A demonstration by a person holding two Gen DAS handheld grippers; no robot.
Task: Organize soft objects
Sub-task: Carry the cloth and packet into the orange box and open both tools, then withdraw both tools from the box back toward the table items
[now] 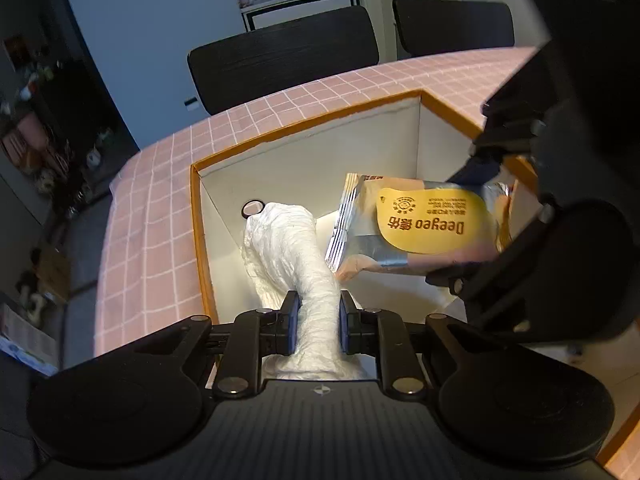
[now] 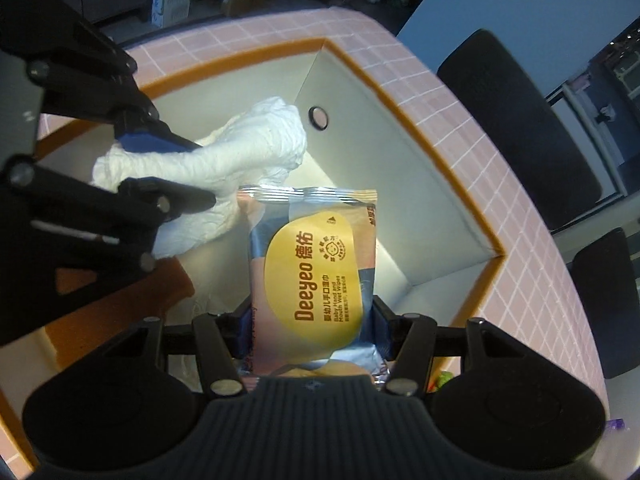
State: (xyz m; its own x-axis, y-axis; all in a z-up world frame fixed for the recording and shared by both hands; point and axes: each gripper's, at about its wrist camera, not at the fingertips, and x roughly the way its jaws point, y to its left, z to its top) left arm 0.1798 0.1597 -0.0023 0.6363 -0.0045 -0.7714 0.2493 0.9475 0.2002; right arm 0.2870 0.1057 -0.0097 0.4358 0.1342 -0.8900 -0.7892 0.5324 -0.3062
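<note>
My left gripper is shut on a white crinkled diaper and holds it inside an orange-rimmed box with white inner walls. The diaper also shows in the right wrist view, between the left gripper's fingers. My right gripper is shut on a Deeyeo wet wipes pack, silver with a yellow label, held over the box's inside. The pack also shows in the left wrist view, to the right of the diaper.
The box stands on a table with a pink checked cloth. A round black grommet hole is in the box's left wall. Two black chairs stand behind the table. Clutter lies on the floor at the left.
</note>
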